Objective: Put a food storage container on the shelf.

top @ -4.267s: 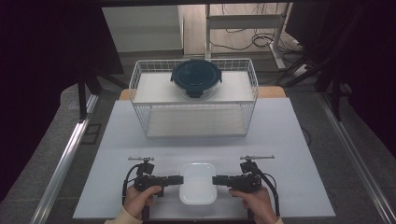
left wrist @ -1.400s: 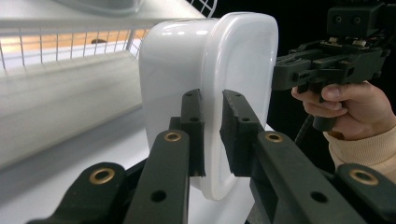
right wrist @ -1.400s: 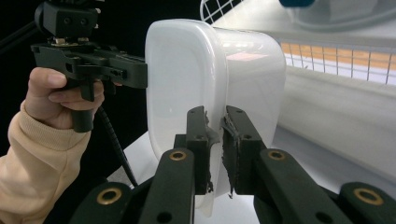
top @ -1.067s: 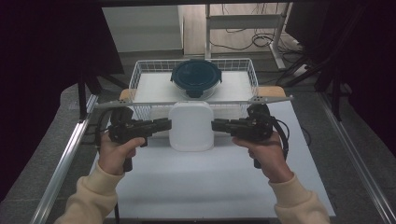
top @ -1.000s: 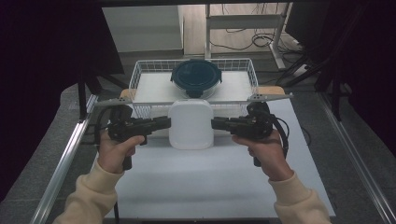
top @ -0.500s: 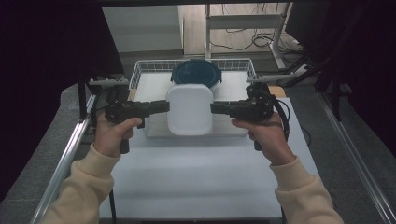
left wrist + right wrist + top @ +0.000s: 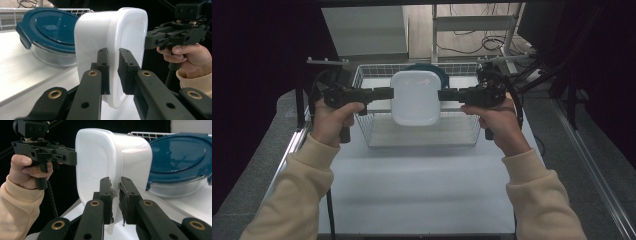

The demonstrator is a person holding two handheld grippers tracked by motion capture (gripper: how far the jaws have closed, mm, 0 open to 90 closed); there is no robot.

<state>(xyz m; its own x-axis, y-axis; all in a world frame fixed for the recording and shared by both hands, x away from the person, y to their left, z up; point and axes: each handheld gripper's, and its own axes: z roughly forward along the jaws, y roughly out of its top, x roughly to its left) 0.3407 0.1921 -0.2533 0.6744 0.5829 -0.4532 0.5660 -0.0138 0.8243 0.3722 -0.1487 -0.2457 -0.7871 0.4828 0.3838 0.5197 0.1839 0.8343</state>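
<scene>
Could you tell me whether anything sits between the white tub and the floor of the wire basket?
Partly: the blue-lidded glass bowl sits at the wire basket's far end, behind the held white tub; the near floor looks bare.

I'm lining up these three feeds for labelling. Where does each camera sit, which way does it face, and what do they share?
High view: fixed above the person's side, facing forward and down on the table and wire basket; both forearms and hands enter from below.
Left gripper view: rides the left tool, looking across the white box to the right hand.
Right gripper view: rides the right tool, looking back at the left hand.
Shared: the box and the blue-lidded bowl.
</scene>
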